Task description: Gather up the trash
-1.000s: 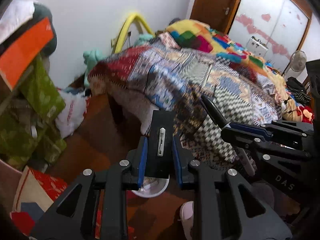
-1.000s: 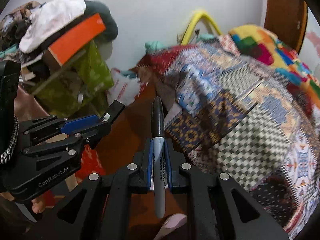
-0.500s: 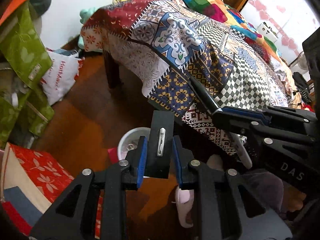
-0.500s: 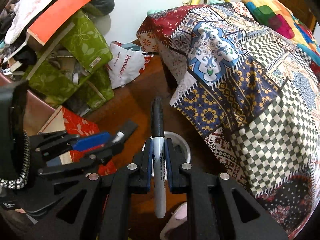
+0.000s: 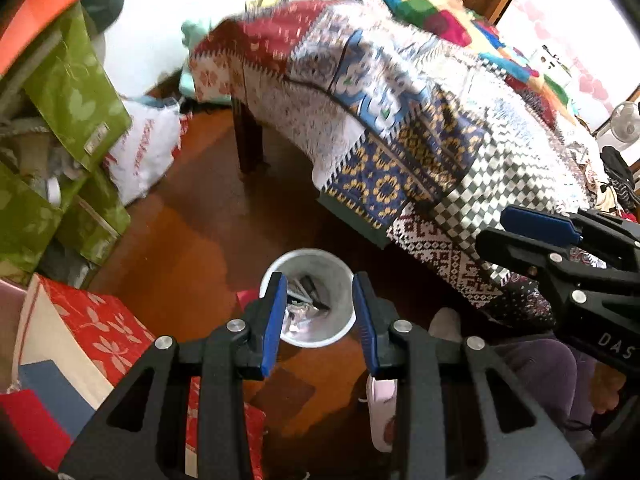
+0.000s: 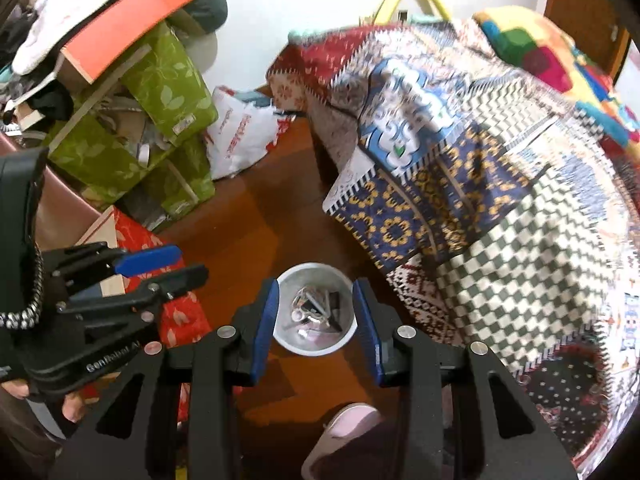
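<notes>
Both grippers, left (image 5: 320, 316) and right (image 6: 315, 312), hang spread and empty at lower centre. Between each one's fingers shows the white bin (image 5: 340, 332) (small scraps inside) on the brown floor (image 5: 192, 240).

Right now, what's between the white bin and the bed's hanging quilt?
Only bare brown floor shows between the white bin and the quilt, clearest in the right wrist view.

Black claw (image 5: 320, 320), blue pads (image 5: 274, 320) (silver screws).

White bin (image 5: 347, 276) — patchwork bedspread (image 5: 420, 128), green leaf-print boxes (image 5: 76, 92), blue-padded tools.
</notes>
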`<state>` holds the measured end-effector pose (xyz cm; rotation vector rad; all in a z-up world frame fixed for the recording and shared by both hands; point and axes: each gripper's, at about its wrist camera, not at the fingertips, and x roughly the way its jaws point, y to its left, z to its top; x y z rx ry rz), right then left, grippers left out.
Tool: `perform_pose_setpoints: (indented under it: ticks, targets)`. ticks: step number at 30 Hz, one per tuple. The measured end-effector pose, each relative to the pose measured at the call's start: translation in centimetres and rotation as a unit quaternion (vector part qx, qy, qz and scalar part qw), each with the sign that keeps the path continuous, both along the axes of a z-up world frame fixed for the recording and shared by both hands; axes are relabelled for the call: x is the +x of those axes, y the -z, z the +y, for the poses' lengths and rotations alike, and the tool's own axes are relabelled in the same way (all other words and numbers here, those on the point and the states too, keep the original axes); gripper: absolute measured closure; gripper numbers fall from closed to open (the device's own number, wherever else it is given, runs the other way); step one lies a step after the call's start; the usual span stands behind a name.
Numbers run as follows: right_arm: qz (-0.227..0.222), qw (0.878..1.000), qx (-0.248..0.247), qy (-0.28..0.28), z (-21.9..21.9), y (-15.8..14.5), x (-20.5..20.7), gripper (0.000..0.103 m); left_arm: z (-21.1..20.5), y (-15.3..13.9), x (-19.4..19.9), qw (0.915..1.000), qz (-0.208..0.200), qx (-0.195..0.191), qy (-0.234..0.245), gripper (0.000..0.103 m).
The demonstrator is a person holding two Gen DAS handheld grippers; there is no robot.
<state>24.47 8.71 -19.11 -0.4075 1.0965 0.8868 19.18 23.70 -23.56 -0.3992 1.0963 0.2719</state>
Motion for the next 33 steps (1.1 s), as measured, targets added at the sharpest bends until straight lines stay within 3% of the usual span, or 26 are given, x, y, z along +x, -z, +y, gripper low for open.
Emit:
perform_pose_setpoints:
  ticks: [6,11,17,24,27,30,33]
  targets:
    - [-0.059,0.997,0.037,0.027,-3.6,-5.0,-2.0,0.068,-2.4,-6.1,-1.7,0.9971,-0.062,0.043,0.011,0.070]
    - [-0.111,0.989,0.079,0.063,-7.5,-9.8,-4.1,0.068,-5.1,-11.7,-3.8,0.9886,-0.132,0.069,0.020,0.070]
    - [-0.183,0.964,0.139,0.132,-13.5,-16.0,-8.1,0.068,-9.5,-18.7,-7.6,0.9657,-0.240,0.089,0.047,0.069]
    - [-0.252,0.929,0.182,0.203,-18.2,-20.3,-13.6,0.068,-14.0,-23.4,-12.2,0.9378,-0.325,0.093,0.079,0.065]
    - [-0.261,0.918,0.196,0.227,-19.5,-20.7,-15.8,0.058,-15.6,-24.3,-14.7,0.9276,-0.346,0.111,0.088,0.061]
    - [-0.261,0.910,0.203,0.252,-20.5,-20.5,-17.6,0.043,-16.3,-24.8,-16.9,0.9215,-0.361,0.110,0.093,0.050]
    - [-0.273,0.899,0.200,0.278,-21.2,-20.3,-19.1,0.031,-16.7,-24.8,-18.8,0.9170,-0.367,0.125,0.094,0.031]
